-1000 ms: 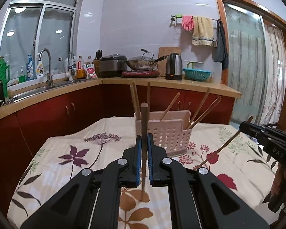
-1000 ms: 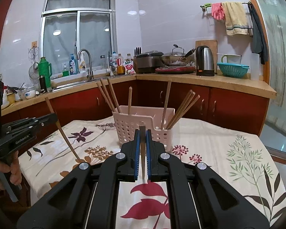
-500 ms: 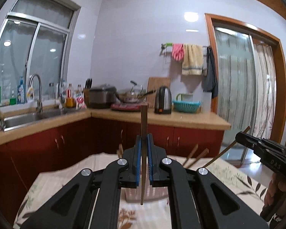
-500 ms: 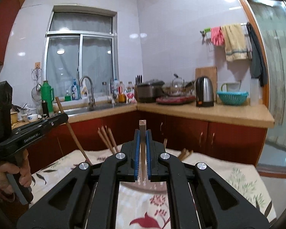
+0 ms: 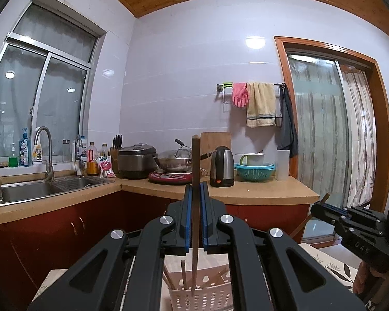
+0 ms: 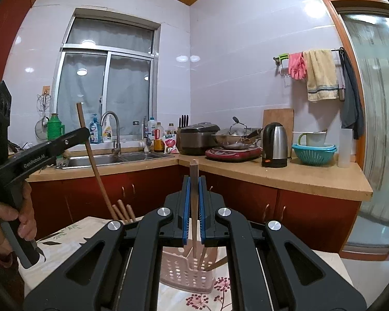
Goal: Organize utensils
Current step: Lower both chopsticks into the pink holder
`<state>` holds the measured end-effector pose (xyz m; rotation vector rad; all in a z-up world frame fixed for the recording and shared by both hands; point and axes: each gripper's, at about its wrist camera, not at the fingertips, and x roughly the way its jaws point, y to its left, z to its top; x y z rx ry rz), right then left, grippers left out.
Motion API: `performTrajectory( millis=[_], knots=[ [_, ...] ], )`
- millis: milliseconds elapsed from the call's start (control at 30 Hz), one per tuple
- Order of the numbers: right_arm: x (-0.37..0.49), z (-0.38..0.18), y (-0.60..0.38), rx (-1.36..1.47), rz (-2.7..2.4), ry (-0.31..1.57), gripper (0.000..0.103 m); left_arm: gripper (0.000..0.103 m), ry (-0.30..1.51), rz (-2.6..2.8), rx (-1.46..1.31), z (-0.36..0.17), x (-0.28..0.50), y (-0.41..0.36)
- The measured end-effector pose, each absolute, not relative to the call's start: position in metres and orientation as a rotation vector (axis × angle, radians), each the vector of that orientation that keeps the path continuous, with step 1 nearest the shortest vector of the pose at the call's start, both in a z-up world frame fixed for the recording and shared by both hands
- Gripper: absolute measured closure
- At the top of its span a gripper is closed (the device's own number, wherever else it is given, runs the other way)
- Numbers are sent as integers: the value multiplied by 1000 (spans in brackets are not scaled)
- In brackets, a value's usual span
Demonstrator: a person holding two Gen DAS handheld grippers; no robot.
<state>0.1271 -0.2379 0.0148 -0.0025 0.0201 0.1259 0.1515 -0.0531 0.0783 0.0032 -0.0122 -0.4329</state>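
One chopstick (image 5: 195, 171) stands upright, pinched in the closed left claw (image 5: 195, 194), above the pink basket (image 5: 199, 295). The right claw (image 6: 193, 189) grips another chopstick (image 6: 194, 207) over that basket, which sits on the cloth-covered worktop (image 6: 64, 235).

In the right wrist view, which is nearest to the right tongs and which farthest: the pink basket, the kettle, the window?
1. Pink basket: just below the right tongs, on the table.
2. Kettle: on the counter, to the right.
3. Window: behind the sink, upper left.
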Motion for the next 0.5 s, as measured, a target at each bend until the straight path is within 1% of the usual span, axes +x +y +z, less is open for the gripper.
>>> performTrajectory(
  millis=[200,500],
  knots=[
    [142,8,-240,7,135,41,97,96,-9,-442,-18,78,162,-55],
    [151,4,-242,18,137,49,97,96,-69,-447,-27,88,161,-57]
  ],
)
